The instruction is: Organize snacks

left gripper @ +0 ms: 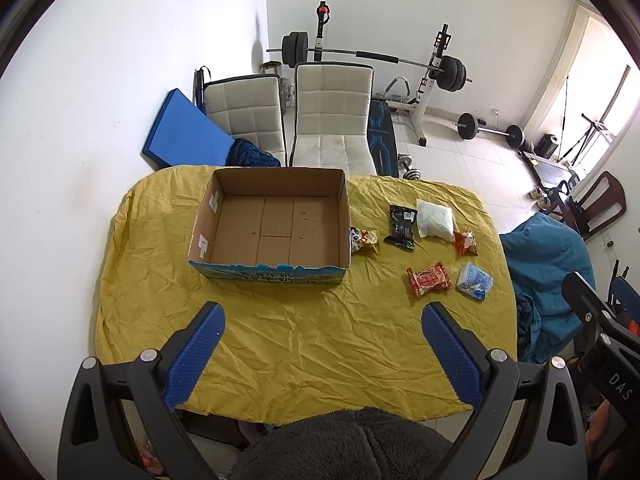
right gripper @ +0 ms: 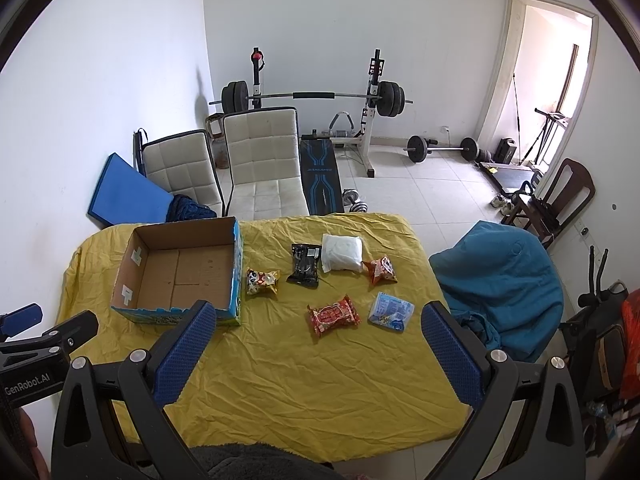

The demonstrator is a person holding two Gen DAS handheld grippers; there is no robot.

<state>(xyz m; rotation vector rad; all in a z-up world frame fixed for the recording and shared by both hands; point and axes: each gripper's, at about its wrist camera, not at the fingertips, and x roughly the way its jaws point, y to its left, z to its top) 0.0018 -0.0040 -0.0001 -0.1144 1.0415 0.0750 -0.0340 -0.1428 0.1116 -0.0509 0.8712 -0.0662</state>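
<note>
An empty cardboard box [left gripper: 276,222] [right gripper: 180,272] with a blue printed front stands on the yellow-clothed table [left gripper: 288,340] [right gripper: 320,368]. Right of it lie several snack packets: a panda packet [left gripper: 364,240] [right gripper: 262,280], a black one [left gripper: 401,226] [right gripper: 305,264], a white pouch [left gripper: 435,218] [right gripper: 342,257], an orange one [left gripper: 466,242] [right gripper: 382,269], a red one [left gripper: 430,280] [right gripper: 333,314] and a light blue one [left gripper: 474,281] [right gripper: 390,311]. My left gripper [left gripper: 322,324] and right gripper [right gripper: 318,322] both hang open and empty, well above the table's near half.
Two white chairs [left gripper: 320,120] stand behind the table, with a blue mat [left gripper: 184,132] against the wall and a barbell rack [right gripper: 312,98] beyond. A teal beanbag [right gripper: 504,276] sits at the table's right. Grey fleece [left gripper: 340,444] lies below the near edge.
</note>
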